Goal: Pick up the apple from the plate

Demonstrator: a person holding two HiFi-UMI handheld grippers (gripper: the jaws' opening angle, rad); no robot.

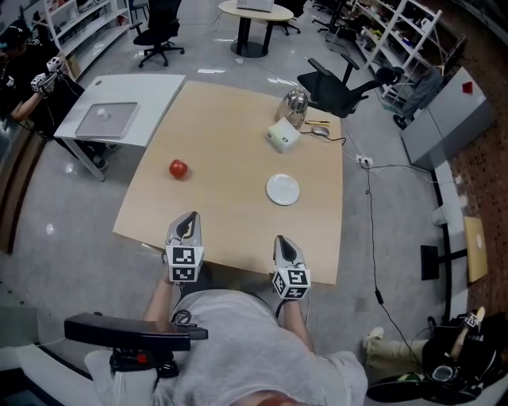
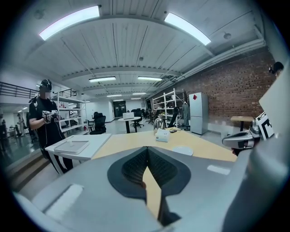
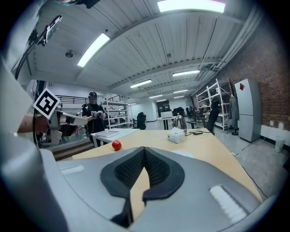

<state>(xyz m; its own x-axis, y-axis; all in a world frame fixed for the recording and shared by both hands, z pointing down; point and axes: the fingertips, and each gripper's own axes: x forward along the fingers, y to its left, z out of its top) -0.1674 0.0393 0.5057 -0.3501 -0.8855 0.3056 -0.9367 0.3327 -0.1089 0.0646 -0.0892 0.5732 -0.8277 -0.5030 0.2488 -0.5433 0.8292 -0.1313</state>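
tiny, unidentifiable items point(image 1: 319, 129) beside the kettle point(image 1: 296, 105); round table point(image 1: 255, 11) partly beyond the top edge

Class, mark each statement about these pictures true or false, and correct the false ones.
1. The apple lies on the plate. False: it lies on the bare table, apart from the plate.
2. The left tool and right tool are both shut with nothing between them. True.
3. The plate is empty. True.
4. The kettle stands at the table's near edge. False: it stands at the far end, beside a white box.
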